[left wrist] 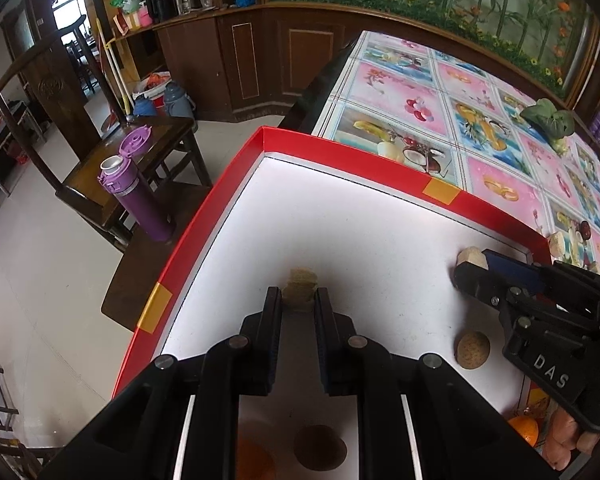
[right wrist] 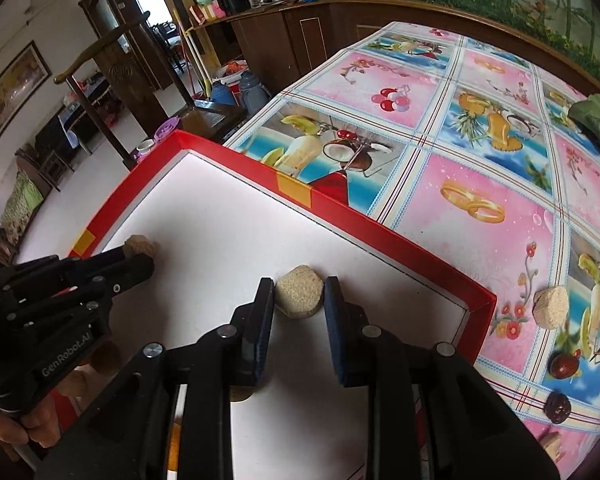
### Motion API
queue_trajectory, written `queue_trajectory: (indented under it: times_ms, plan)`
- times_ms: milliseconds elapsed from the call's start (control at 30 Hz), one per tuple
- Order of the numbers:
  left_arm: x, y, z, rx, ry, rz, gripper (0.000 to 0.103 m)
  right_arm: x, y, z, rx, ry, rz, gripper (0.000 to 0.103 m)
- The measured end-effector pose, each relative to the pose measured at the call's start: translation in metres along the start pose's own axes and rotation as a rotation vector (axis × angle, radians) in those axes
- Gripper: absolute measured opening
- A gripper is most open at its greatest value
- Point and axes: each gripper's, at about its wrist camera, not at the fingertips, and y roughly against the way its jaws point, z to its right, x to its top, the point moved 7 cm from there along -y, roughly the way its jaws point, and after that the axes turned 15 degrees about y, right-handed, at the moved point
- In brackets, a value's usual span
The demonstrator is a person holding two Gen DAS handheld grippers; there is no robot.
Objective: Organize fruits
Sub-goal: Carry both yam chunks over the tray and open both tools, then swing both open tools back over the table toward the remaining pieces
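A red-rimmed white tray (left wrist: 284,140) lies on the table's near left corner. My left gripper (left wrist: 298,298) is shut on a tan, grainy puck-shaped piece (left wrist: 301,280) low over the tray's left part; the right wrist view shows this gripper (right wrist: 140,258) by the left rim. My right gripper (right wrist: 299,285) is shut on a hexagonal tan cake (right wrist: 300,296) that sits on the tray floor near the far right rim. A round brown fruit (left wrist: 472,350) lies on the tray between the two grippers. Another brown fruit (left wrist: 319,448) and an orange one (left wrist: 256,460) show under my left gripper.
On the patterned tablecloth (right wrist: 479,160) right of the tray lie a tan cake (right wrist: 551,308), two dark red dates (right wrist: 563,366) and a green leafy vegetable (right wrist: 595,120). An orange (left wrist: 523,430) sits at the tray's near right. A purple bottle (left wrist: 136,192) stands on a wooden chair left of the table.
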Motion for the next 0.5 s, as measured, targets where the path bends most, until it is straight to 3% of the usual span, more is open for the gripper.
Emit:
queue_trajectory:
  times_ms: [33, 67, 133, 167, 300, 500]
  plan:
    - [0.001, -0.001, 0.001, 0.004, -0.003, -0.002, 0.017, 0.0, 0.0, 0.0, 0.0, 0.005, -0.003, 0.031]
    - [0.0, 0.0, 0.003, 0.009, -0.007, -0.007, 0.024, -0.001, 0.001, -0.001, 0.009, 0.006, -0.011, 0.039]
    - [-0.003, 0.001, 0.003, 0.047, -0.007, -0.003, 0.053, -0.001, 0.004, 0.001, 0.014, -0.001, -0.013, 0.054]
    - [-0.004, 0.004, 0.004, 0.064, -0.013, 0.016, 0.064, 0.0, 0.01, 0.002, 0.012, -0.003, 0.009, 0.054]
    - [-0.008, 0.023, 0.011, 0.072, -0.027, 0.079, 0.064, 0.004, 0.043, 0.011, 0.011, 0.022, 0.11, 0.054]
    - [-0.029, 0.054, 0.051, -0.014, -0.056, 0.124, 0.072, -0.014, 0.101, 0.06, -0.067, -0.001, 0.23, 0.061]
